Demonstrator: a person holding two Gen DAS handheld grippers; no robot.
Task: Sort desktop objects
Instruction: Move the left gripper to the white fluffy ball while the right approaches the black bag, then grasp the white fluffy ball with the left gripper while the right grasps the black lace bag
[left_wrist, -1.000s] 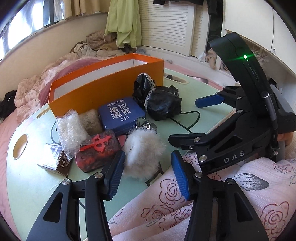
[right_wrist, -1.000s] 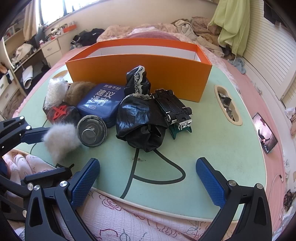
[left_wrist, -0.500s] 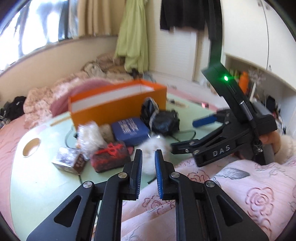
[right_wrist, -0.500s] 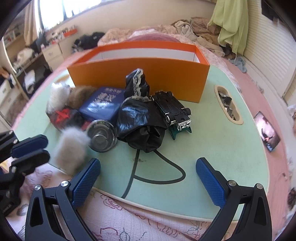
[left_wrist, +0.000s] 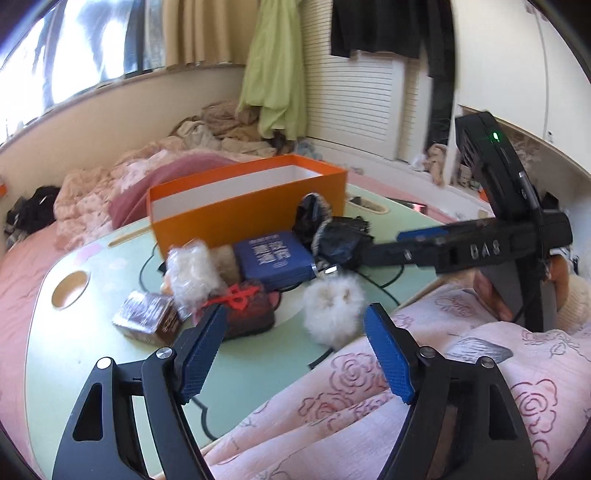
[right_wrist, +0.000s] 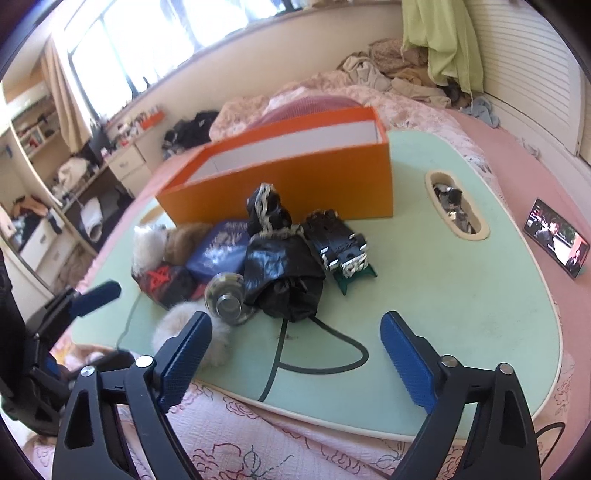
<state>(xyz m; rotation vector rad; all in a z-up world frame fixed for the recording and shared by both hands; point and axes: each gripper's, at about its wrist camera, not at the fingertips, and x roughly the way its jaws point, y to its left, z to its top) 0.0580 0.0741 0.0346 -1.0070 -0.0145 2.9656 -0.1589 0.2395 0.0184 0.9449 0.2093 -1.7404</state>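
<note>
While motion blurs both views, the orange box (right_wrist: 288, 177) stands behind the jumbled pile; only the right view shows the phone (right_wrist: 557, 238). Left hand-held gripper (left_wrist: 295, 354) has just been opening, right hand-held gripper (right_wrist: 295, 354) narrowing slightly; both gape, empty.

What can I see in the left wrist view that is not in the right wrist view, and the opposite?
Only the left wrist view shows the brown wrapped packet at the near left of the pile and a black garment hanging on the wall. Only the right wrist view shows the phone propped at the table's right edge and the oval slot holding small items. Both show the orange box, the blue tin, the white fluffy ball, the black bag and the green table.
</note>
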